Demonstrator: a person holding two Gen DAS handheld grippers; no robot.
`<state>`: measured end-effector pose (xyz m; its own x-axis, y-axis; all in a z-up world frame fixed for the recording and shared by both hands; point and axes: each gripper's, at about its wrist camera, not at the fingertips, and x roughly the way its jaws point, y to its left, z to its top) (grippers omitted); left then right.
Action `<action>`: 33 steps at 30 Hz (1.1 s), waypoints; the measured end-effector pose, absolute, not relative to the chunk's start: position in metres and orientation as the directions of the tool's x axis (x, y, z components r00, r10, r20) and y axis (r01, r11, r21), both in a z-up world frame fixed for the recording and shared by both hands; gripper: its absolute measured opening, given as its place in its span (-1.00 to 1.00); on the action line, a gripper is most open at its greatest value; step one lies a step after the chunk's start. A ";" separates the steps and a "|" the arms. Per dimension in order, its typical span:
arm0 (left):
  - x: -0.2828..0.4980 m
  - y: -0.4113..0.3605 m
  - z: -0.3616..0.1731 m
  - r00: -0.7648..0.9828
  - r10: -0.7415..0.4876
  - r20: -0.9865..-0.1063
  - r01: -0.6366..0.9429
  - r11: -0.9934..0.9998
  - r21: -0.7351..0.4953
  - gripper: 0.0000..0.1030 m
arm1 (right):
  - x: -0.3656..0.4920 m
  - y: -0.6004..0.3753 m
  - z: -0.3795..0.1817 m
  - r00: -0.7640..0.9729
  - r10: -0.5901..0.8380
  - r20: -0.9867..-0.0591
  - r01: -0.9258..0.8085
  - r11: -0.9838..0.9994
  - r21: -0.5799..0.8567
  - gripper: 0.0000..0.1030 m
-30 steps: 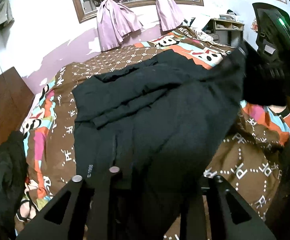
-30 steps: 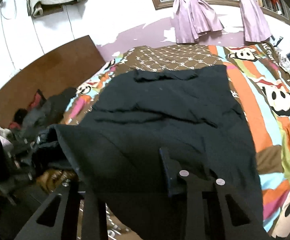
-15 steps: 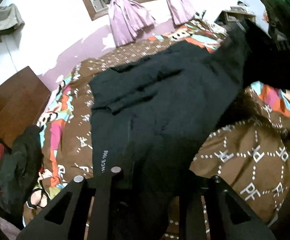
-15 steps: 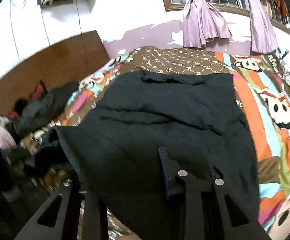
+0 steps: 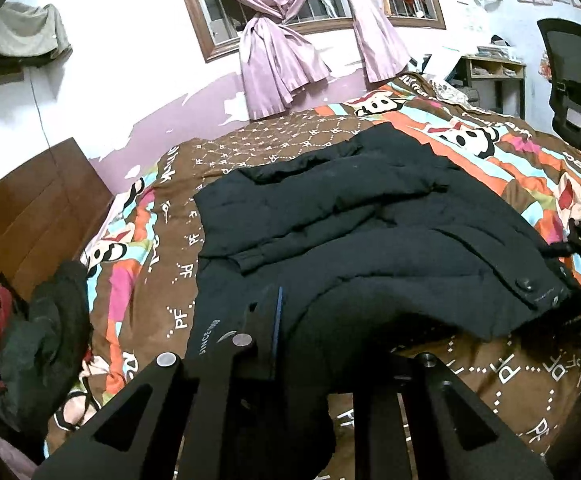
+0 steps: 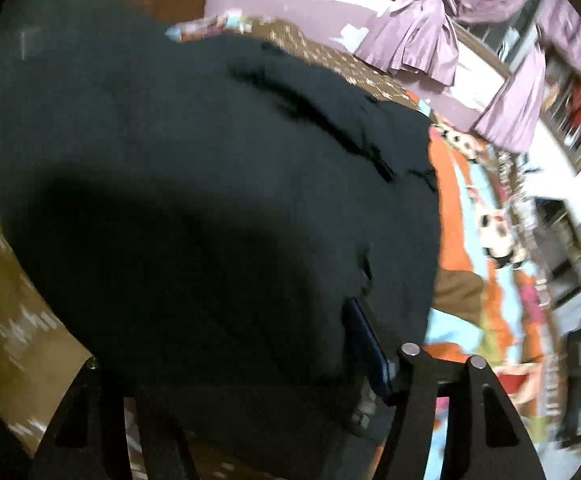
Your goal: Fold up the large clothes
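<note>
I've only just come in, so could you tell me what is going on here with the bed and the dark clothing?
A person with a gripper in each hand is folding a large black jacket spread on a bed with a patterned cover. The left gripper is closing on the jacket's near edge, with cloth bunched between its fingers. The right gripper is opening over the other near corner, with fabric between its fingers. A pile of other clothes lies at the bed's left side.

I can read "SINCE" in white on the black coat's point(image 5: 370, 248) near hem, digits after it unclear. "PF" repeats in white across the brown bedspread point(image 5: 502, 376).
</note>
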<state>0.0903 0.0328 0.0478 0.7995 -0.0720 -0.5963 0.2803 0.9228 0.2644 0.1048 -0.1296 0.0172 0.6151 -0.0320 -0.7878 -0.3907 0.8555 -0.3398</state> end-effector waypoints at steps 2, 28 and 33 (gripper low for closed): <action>0.087 0.036 0.046 0.800 -0.078 -0.595 0.279 0.926 0.254 -0.78 | 0.105 -0.138 0.011 0.615 -0.045 -0.788 -0.367 0.867 -0.336 -0.24; -0.027 0.074 0.146 0.867 -0.220 -0.447 0.360 0.897 0.257 -0.89 | -0.012 -0.168 0.202 0.921 0.237 -0.309 -0.309 0.928 -0.207 -0.81; -0.033 0.079 0.176 0.886 -0.219 -0.408 0.351 0.892 0.283 -0.89 | -0.024 -0.165 0.232 0.930 0.282 -0.234 -0.329 0.925 -0.192 -0.81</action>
<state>-0.0331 0.0789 0.1760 0.8862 -0.2191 -0.4082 0.3511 0.8924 0.2833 -0.0239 -0.1646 0.2316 0.9302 0.2825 -0.2342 -0.3290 0.9246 -0.1918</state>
